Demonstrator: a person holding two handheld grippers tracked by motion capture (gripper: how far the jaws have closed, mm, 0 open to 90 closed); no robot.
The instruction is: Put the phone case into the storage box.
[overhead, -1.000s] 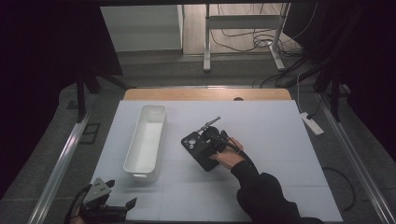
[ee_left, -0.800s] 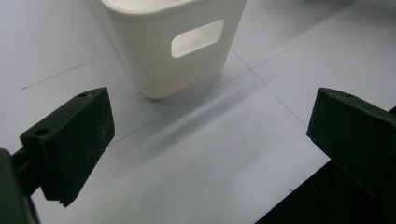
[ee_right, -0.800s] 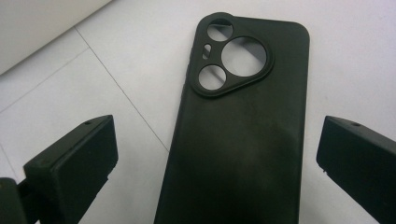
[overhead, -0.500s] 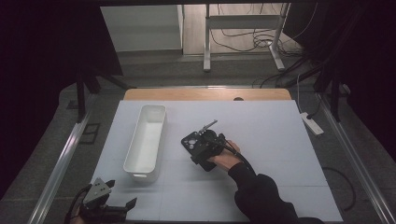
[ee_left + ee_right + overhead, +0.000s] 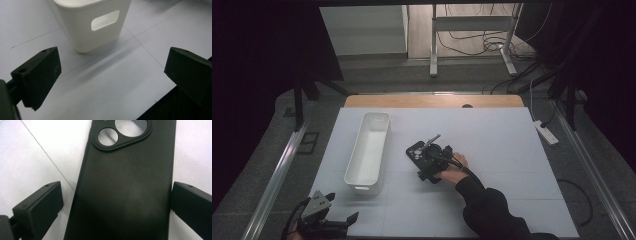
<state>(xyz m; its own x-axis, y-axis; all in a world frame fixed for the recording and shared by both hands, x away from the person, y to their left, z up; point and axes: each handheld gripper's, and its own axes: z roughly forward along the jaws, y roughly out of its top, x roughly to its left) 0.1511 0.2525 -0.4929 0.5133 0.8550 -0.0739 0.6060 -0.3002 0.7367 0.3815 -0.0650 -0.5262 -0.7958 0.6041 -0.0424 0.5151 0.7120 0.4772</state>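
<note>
I've got the right gripper (image 5: 428, 159) sitting mid-table, low over the black phone case (image 5: 125, 185). In the right gripper view its jaws are spread wide — one on each side of the case, the right jaw just beside the case edge, the left jaw apart from it with bare table between. The case lies flat on the white table (image 5: 512, 150), back up, camera cutout (image 5: 120, 131) at the far end from the jaws. My right hand (image 5: 454, 172) is behind the gripper, dark sleeve (image 5: 492, 215) coming in from the bottom.

The left gripper (image 5: 324, 220) hangs at the near left corner of the table, off its edge. Jaws wide apart, nothing between them — in the left gripper view they frame bare table and the near end of the white bin (image 5: 92, 22), with its handle slot (image 5: 105, 20).

The bin (image 5: 369, 150) stands lengthwise left of the case, well apart from it.
</note>
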